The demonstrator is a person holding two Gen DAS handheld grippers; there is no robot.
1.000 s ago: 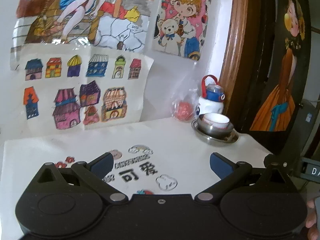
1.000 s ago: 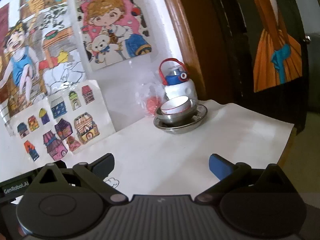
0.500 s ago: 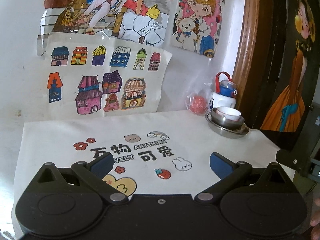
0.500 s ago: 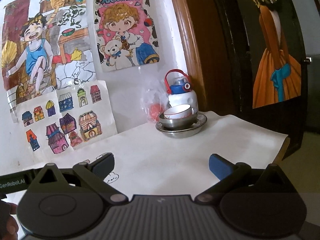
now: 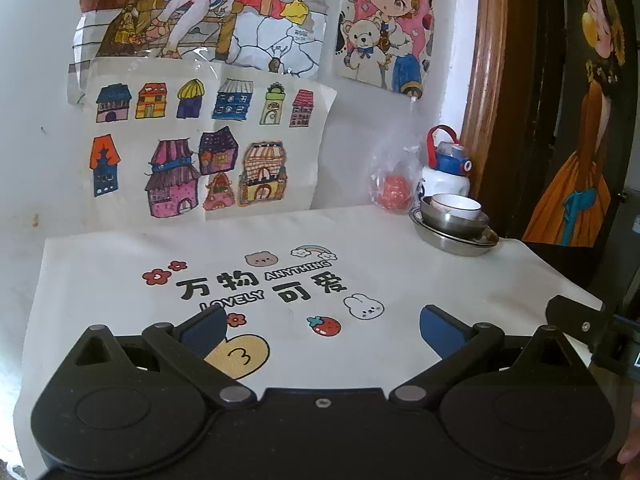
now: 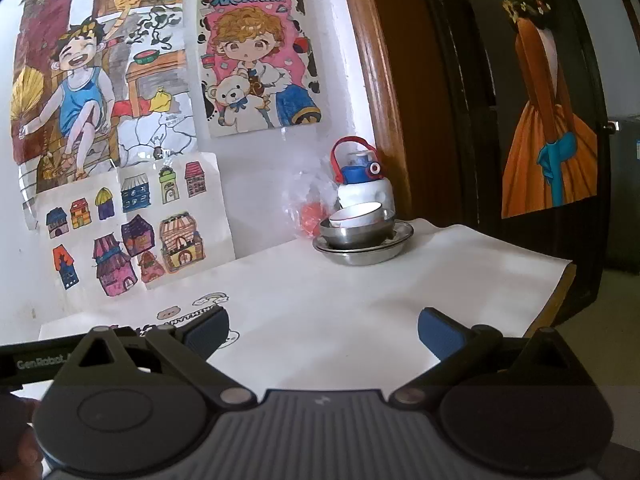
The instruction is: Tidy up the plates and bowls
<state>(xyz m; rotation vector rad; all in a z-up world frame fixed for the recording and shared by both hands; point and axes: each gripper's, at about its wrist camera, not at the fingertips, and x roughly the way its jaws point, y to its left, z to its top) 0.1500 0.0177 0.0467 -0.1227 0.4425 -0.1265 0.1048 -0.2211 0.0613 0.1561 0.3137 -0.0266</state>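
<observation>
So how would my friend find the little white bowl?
Look at the far right corner of the white tablecloth, beside the wooden door frame. A stack of shiny metal dishes sits there; the small white bowl is on top, the only one not metal.

White bowl (image 6: pixel 359 214) hides water bottle (image 6: pixel 365 188) base.

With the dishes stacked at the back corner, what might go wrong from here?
1. The white bowl sits tilted in the steel bowl, so a bump might tip it.
2. The stack stands right against the bottle and plastic bag; open jaws reaching in might knock them.
</observation>
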